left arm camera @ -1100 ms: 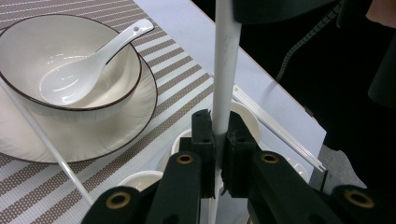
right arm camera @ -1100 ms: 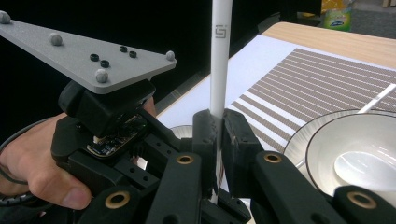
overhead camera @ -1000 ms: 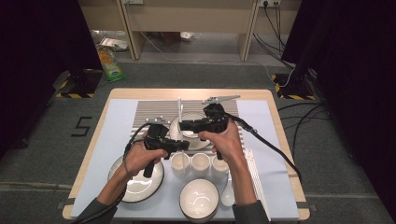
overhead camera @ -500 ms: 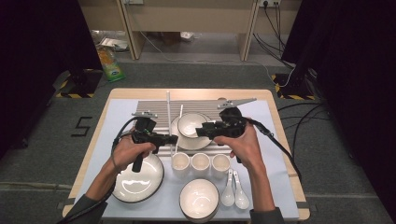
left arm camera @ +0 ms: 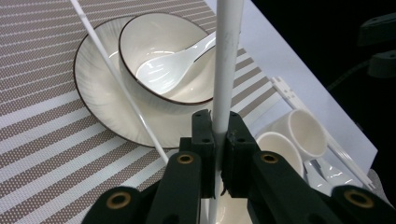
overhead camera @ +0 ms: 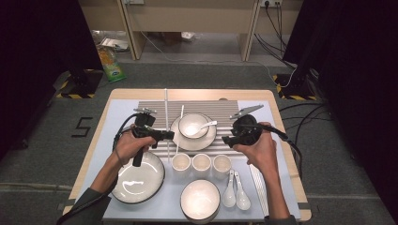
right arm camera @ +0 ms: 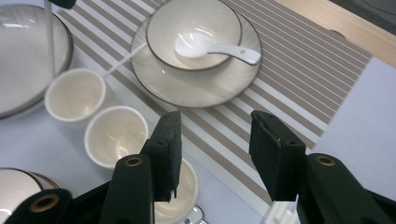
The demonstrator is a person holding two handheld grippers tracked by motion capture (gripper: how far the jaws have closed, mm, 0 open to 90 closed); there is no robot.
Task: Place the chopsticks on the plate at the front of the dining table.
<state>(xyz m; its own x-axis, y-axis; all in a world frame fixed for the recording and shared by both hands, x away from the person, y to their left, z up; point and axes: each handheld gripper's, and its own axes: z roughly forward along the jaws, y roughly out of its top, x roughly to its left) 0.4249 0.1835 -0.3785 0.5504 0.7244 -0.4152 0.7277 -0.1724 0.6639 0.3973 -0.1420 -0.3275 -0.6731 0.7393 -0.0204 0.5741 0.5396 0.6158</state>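
Note:
My left gripper (overhead camera: 168, 136) is shut on a white chopstick (overhead camera: 166, 108), held upright between the jaws (left arm camera: 224, 70). A second chopstick (overhead camera: 182, 115) lies slanted against the rim of a white plate (overhead camera: 206, 140). On that plate sits a small bowl (overhead camera: 194, 123) with a white spoon (overhead camera: 206, 125) resting in it. My right gripper (overhead camera: 226, 139) hovers just right of the plate. Its jaws have just been opening, and nothing is between them (right arm camera: 215, 135). The bowl (right arm camera: 194, 18) and spoon (right arm camera: 215, 49) lie ahead of them.
Three white cups (overhead camera: 201, 162) stand in a row in front of the striped mat (overhead camera: 220, 108). A large plate (overhead camera: 138, 180) is near left, another bowl (overhead camera: 200, 199) near centre, two spoons (overhead camera: 234, 192) to its right. A white slatted strip (overhead camera: 259, 180) lies by the right edge.
The two hands have drawn apart: the right gripper went right, off the bowl, and opened. The left went left with its chopstick. The spoon in the bowl now shows.

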